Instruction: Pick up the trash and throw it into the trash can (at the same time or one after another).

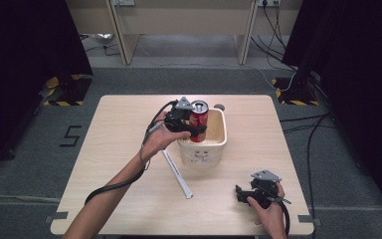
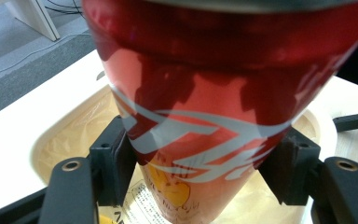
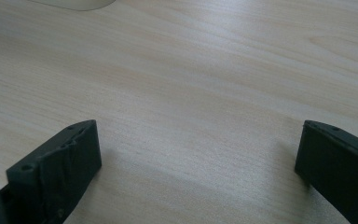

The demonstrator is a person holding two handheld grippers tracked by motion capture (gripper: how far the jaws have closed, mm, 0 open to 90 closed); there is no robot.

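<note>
A red drink can with a silver top stands upright over the mouth of a cream square bin in the middle of the table. My left gripper is shut on the can; in the left gripper view both black pads press its sides, and the red can looms close with the bin's inside below it. Near the table's front right, my right gripper rests low in a hand, its jaws wide apart over bare wood with nothing between them.
A white tube lies on the table in front of the bin, slanting toward the front. A small grey round thing sits behind the bin. Cables and desk legs are on the floor beyond the table's far edge.
</note>
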